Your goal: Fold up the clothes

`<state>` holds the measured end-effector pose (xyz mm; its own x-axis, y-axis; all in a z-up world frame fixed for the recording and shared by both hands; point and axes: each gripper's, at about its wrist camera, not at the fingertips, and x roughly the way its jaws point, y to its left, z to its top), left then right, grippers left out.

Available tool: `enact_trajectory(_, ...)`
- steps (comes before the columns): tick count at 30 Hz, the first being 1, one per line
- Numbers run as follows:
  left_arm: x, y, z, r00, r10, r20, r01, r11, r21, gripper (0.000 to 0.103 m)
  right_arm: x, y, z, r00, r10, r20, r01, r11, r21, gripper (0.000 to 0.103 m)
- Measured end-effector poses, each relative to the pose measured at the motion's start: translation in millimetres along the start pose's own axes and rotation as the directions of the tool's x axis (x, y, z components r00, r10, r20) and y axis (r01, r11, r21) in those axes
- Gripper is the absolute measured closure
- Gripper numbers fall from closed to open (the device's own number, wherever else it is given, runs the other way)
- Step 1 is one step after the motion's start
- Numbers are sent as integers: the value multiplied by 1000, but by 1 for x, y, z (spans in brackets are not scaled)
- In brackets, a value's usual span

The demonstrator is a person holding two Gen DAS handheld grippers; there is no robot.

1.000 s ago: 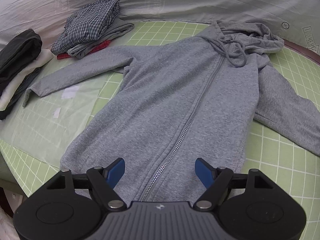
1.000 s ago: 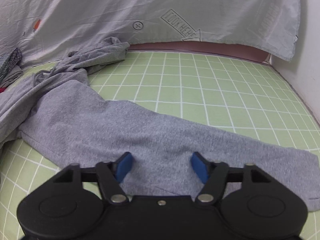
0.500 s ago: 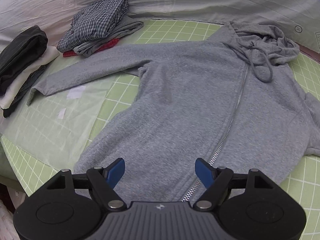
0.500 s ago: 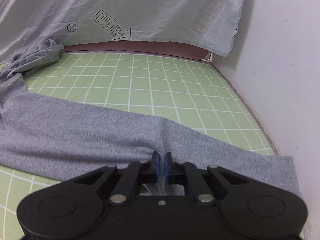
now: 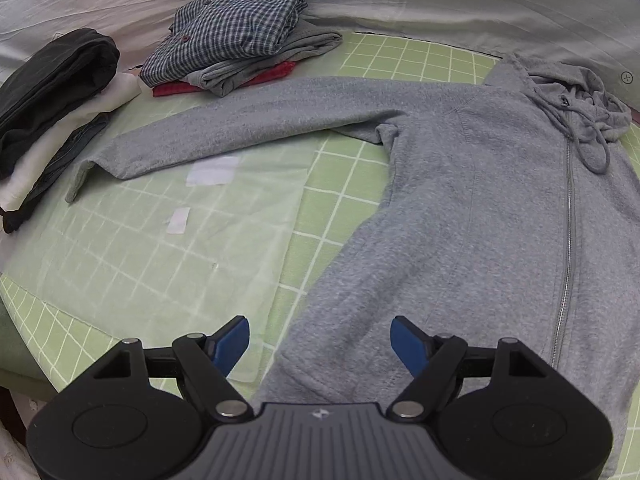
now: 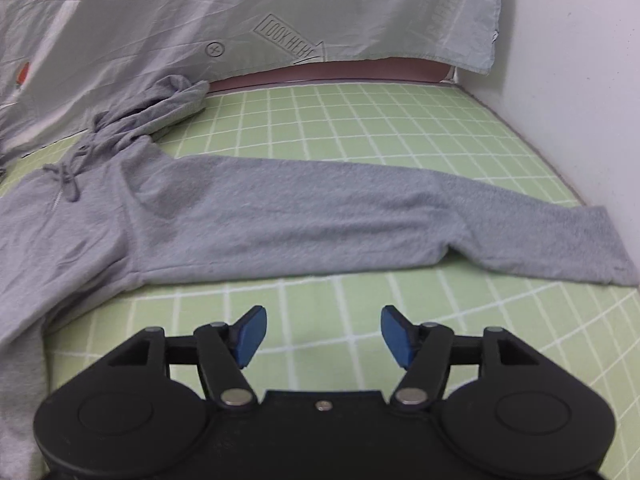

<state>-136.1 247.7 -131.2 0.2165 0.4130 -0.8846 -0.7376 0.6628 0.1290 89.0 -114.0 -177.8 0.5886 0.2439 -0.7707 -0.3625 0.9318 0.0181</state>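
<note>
Grey hoodie (image 5: 460,208): spread flat, zip up, on the green grid mat (image 6: 360,120).
Left view only: folded checked shirt (image 5: 236,28) on a stack and dark folded clothes (image 5: 52,76), at the mat's far edge.
Right view only: one sleeve (image 6: 360,216) stretched toward the white wall (image 6: 580,80).
Left gripper (image 5: 320,344): fingers apart, over the hem.
Right gripper (image 6: 322,334): fingers opening, nothing between.
</note>
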Motion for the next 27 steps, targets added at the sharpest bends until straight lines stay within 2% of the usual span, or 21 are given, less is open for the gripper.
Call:
enact_trajectory(2,5,16,-6,997,-72,-11,72,997,22,24,-18,33,-12,999,44,-10,-44,999,-30,38)
enact_trajectory(6,17,38,-17,981,-190,-37,193,979,67,24,-44,82,-44,993,110,-30,-111,993,-30,38)
enact_trajectory(12,25,45,-31,953,-299,-58,305,937,173,26,-72,130,-83,989,143,-35,-144,989,-25,38)
enact_trajectory(14,25,47,-34,943,-327,-60,333,924,187,32,-75,136,-88,986,164,-41,-165,986,-17,38)
enact_trajectory(16,26,50,-37,928,-364,-78,373,909,187,48,-77,142,-92,982,181,-52,-181,983,-3,38)
enact_trajectory(17,26,51,-39,922,-378,-82,387,903,190,50,-76,144,-93,981,184,-62,-184,983,9,38)
enact_trajectory(19,24,50,-43,921,-383,-77,390,895,218,55,-74,149,-97,976,202,-82,-199,979,35,40)
enact_trajectory(21,23,51,-44,918,-388,-79,396,887,237,63,-72,154,-103,969,226,-100,-221,974,54,46)
enact_trajectory(23,22,53,-45,910,-407,-85,415,878,238,75,-74,160,-105,971,215,-104,-214,977,20,47)
enact_trajectory(24,22,55,-45,901,-424,-90,433,871,232,85,-75,162,-106,971,213,-107,-212,977,14,48)
enact_trajectory(25,21,55,-45,895,-435,-93,445,867,226,89,-75,162,-106,970,216,-108,-215,976,18,52)
enact_trajectory(27,18,55,-45,894,-440,-89,448,866,222,90,-76,158,-106,969,226,-103,-222,974,51,73)
